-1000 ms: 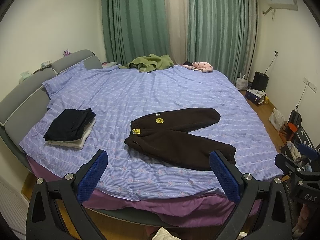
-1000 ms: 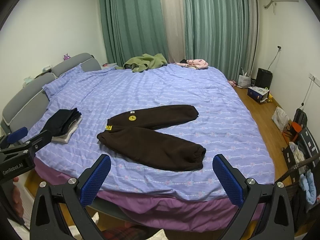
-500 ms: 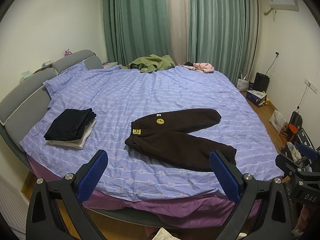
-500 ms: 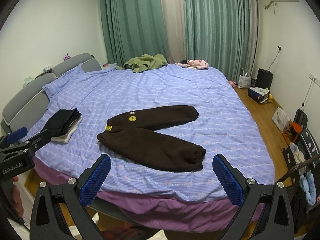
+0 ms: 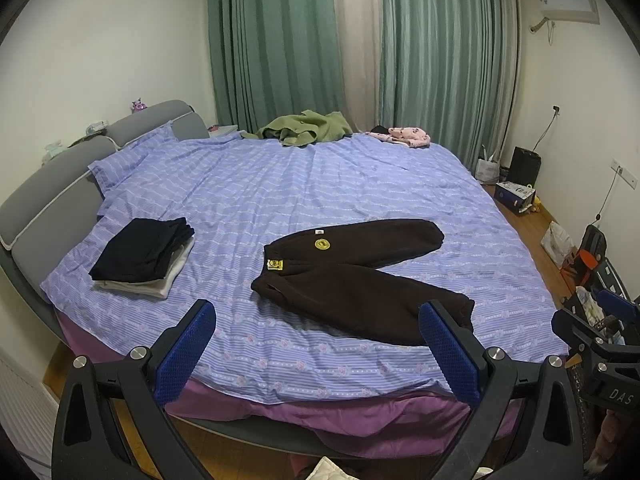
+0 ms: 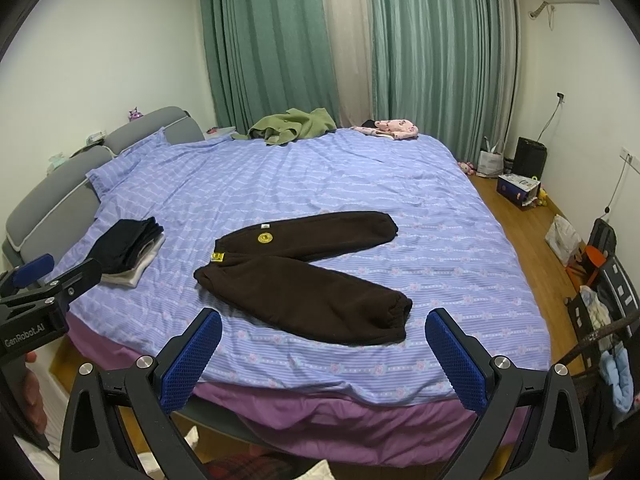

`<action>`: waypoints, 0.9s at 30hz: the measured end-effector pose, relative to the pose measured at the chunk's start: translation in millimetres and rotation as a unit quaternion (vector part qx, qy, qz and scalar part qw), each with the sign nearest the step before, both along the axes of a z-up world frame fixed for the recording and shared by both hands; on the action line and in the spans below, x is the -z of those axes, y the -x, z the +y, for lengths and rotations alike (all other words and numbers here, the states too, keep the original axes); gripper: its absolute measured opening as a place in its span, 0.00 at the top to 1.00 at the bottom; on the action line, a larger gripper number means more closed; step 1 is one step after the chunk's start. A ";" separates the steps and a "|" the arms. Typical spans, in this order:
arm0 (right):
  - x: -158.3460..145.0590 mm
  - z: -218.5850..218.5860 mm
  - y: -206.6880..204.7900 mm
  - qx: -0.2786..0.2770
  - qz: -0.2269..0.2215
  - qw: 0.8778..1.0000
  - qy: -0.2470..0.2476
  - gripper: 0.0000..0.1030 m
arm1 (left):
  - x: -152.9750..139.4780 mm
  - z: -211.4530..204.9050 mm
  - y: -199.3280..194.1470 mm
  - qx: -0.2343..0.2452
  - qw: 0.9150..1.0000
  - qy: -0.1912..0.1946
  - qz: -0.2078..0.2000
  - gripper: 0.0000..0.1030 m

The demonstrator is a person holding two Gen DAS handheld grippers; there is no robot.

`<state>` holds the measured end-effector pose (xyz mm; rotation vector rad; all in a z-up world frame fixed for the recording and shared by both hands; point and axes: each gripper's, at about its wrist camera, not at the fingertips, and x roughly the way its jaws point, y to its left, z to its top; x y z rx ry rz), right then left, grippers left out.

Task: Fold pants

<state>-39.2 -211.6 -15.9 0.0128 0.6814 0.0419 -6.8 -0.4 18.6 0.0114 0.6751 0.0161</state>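
Dark brown fleece pants [image 5: 360, 280] are lying flat on the striped lilac bed cover [image 5: 320, 184], near the front edge of the bed, waistband toward the headboard [image 5: 52, 208] and both legs spread apart in a V. We are comparing this moment with the views from a second ago: nothing on the bed has moved, and both cameras are showing almost the same framing, with only a slight drift in the left wrist view. We are judging from this that folding has not begun and that we are standing back from the bed in the approach phase.

We are holding the left gripper [image 5: 320, 354] with its jaws spread wide; the blue pads [image 5: 184, 354] are gripping nothing and touching nothing, and the bed edge is lying well beyond them. We are holding the right gripper [image 6: 324, 358] in the same condition: jaws wide, nothing between them, no contact with cloth.

A stack of folded garments [image 5: 144, 254] is resting on the cover left of the pants, well apart from them. A green garment [image 5: 308, 132] and a pink garment [image 5: 402, 136] are lying at the far edge, by the curtains.

We are expecting the next move to be a reach toward the pants, probably to bring one leg over the other.
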 end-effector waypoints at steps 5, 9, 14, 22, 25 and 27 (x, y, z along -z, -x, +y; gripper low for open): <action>0.3 -0.1 0.2 0.000 0.000 1.000 0.000 0.00 | 1.4 0.5 1.1 0.000 1.000 0.000 0.000 0.00; 0.5 -0.1 0.3 0.000 0.000 1.000 0.000 0.00 | 1.7 0.7 1.2 0.000 1.000 0.000 0.000 0.00; 0.5 0.1 -0.8 -0.001 0.001 1.000 0.000 0.00 | 2.0 1.0 0.8 0.001 1.000 0.000 0.000 0.00; -0.1 2.6 -9.7 -0.002 0.007 1.000 0.001 0.00 | 3.3 2.5 0.3 0.000 1.000 0.001 0.001 0.00; 2.7 6.0 -12.9 -0.002 0.010 1.000 0.002 0.00 | 4.2 7.7 -7.1 -0.003 1.000 0.004 0.004 0.00; 3.2 8.8 -14.8 -0.001 0.012 1.000 0.003 0.00 | 5.5 9.9 -10.6 -0.003 1.000 0.006 0.006 0.00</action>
